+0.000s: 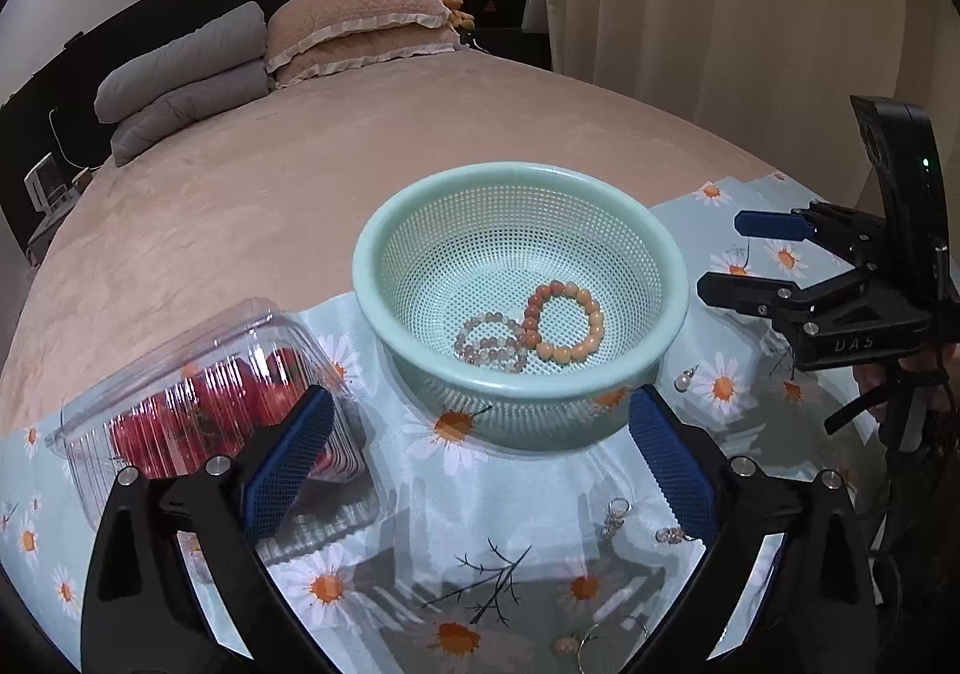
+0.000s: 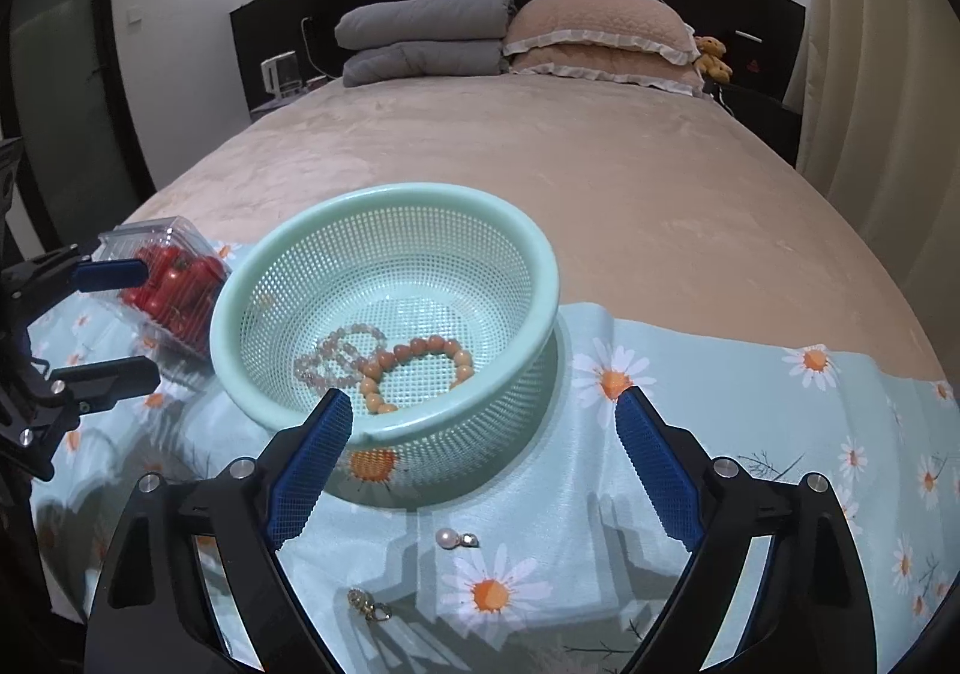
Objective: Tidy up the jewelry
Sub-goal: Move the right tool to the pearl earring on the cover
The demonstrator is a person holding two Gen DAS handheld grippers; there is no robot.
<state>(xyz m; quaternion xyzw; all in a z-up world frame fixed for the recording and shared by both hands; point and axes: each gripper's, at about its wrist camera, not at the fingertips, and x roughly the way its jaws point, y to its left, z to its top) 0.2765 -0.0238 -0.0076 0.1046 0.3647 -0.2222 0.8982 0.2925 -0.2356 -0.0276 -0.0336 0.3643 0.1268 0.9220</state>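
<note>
Two bracelets (image 2: 384,368) lie in your green basket (image 2: 252,278). Your left gripper (image 1: 480,458) and right gripper (image 2: 483,458), both wide and empty, sit at its six o'clock.

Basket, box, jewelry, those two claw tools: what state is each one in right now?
Basket: upright, holding two bracelets.
Orange bead bracelet: inside basket.
Pale bead bracelet: inside basket, beside the orange one.
Pearl earring: loose on the cloth.
Clear box: lid closed, red fruit inside.
Left gripper: open, empty.
Right gripper: open, empty.
</note>
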